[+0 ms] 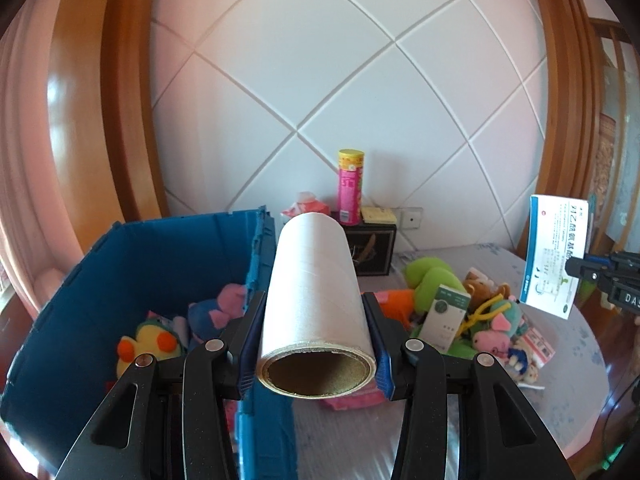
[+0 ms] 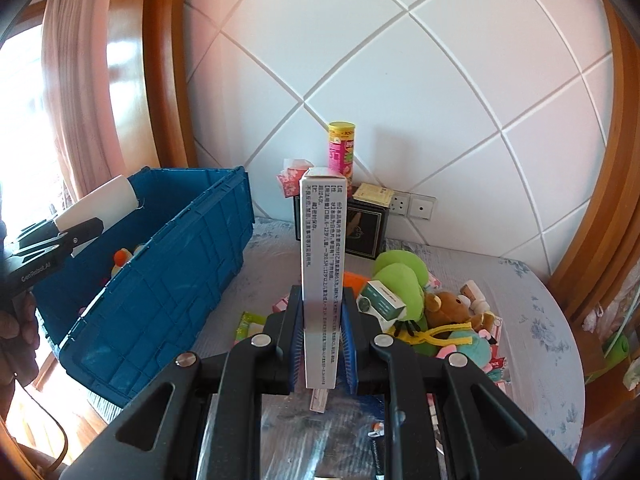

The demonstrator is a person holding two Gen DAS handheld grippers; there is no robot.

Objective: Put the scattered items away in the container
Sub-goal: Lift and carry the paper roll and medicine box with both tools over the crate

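You held both items up near the blue crate (image 1: 168,264).
Your left gripper (image 1: 316,344) clamped the white film roll (image 1: 316,288); your right gripper (image 2: 320,344) pinched the medicine box (image 2: 318,264), apparently clear of the counter (image 2: 520,320).

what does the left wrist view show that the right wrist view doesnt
Left wrist only: the roll's hollow core end, a purple plush in the bin, and the box's printed broad face. Right wrist only: the bin's outer wall, wall sockets, and a hand. Both: the pink can, green plush, and both held items.
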